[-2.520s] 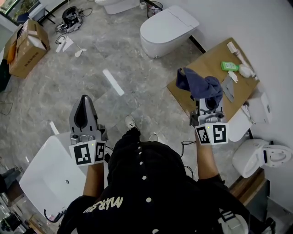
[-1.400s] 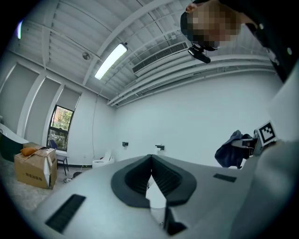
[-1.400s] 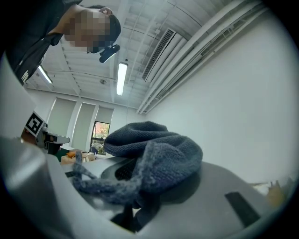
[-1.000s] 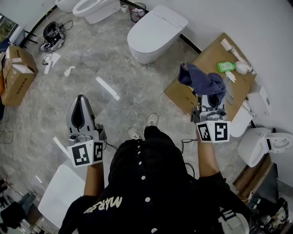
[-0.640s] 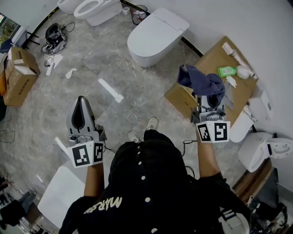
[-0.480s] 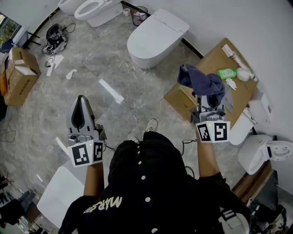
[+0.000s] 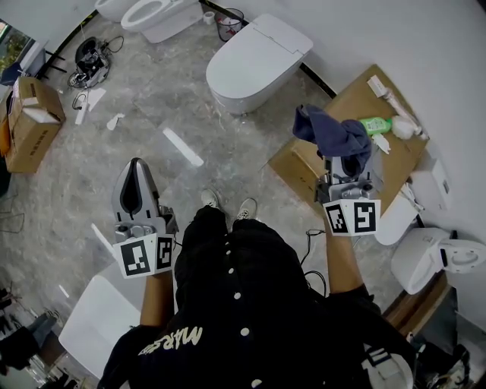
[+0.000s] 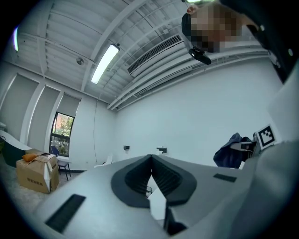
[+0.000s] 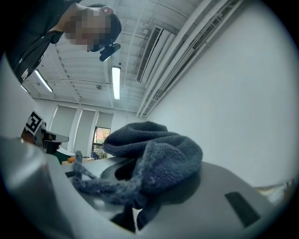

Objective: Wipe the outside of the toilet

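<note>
The white toilet, lid closed, stands on the grey floor by the wall, ahead of both grippers. My right gripper is shut on a dark blue cloth, which is bunched over its jaws and hides their tips. In the right gripper view the cloth fills the middle and drapes over the gripper. My left gripper is held out at the left, shut, with nothing in it. In the left gripper view its jaws meet at the tip. Both are well short of the toilet.
A cardboard sheet lies on the floor at the right, with a green bottle on it. A second toilet and a bin are at the top. A cardboard box is at the left, a white tub at the lower left, and a white fixture at the right.
The person has stepped forward and the feet now stand together. The tub has slid down and left in the view. Both grippers hold the same pose, the cloth still gripped.
</note>
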The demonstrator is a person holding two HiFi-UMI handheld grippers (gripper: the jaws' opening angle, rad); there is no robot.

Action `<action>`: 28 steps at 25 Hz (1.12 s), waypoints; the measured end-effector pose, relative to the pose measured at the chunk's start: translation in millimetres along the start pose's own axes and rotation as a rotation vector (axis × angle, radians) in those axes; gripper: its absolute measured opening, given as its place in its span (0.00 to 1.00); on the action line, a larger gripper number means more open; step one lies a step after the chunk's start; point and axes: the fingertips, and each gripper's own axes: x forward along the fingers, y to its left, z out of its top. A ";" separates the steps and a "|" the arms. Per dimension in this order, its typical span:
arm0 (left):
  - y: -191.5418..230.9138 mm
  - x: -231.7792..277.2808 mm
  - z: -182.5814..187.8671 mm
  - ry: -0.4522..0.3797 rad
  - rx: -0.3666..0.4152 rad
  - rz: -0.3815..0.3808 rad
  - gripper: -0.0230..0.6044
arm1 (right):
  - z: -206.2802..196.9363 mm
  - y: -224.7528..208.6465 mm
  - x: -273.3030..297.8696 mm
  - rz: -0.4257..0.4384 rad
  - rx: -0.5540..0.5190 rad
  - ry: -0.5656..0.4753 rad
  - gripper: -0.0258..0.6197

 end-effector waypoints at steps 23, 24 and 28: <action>34.6 74.8 -26.7 0.039 0.001 -0.026 0.05 | -56.0 9.9 81.3 0.030 0.004 0.081 0.20; 38.2 76.8 -29.4 0.043 0.001 -0.027 0.05 | -61.5 13.9 86.5 0.034 0.008 0.087 0.20; 51.6 84.8 -42.6 0.067 -0.002 -0.033 0.05 | -82.1 29.3 106.1 0.045 0.024 0.106 0.20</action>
